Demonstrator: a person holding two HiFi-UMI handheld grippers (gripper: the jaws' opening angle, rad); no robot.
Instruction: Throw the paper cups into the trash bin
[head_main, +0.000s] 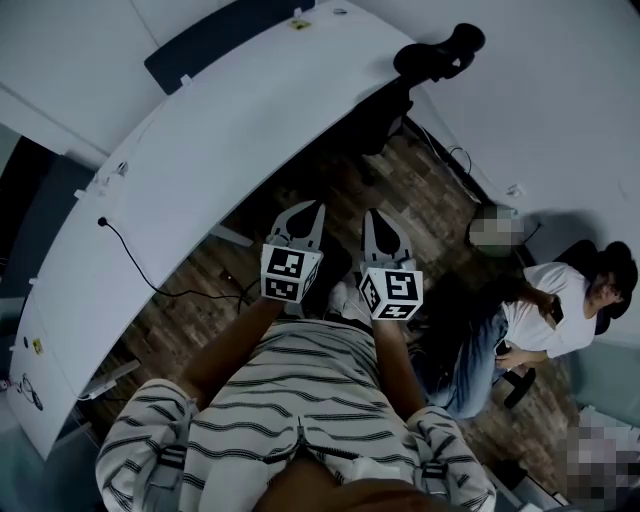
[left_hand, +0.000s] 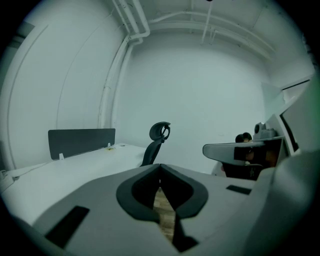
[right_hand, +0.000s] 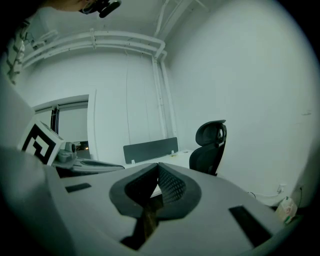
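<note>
**Q:** Background: wood floor, white desk. Head view, progress?
**A:** No paper cups or trash bin in sight; the task looks unstarted. Both the left gripper and right gripper hover side by side, just short of the desk.
**Q:** Left gripper view?
**A:** Jaws together, empty, facing across the desk.
**Q:** Right gripper view?
**A:** Likewise closed on nothing.

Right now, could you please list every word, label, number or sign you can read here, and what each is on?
No text can be read in any view.
Left marker cube: black-and-white square pattern, no letters.
Right marker cube: the same.
Yellow sticker on the white desk: too small to read.
Small box by the wall: markings too blurred.
</note>
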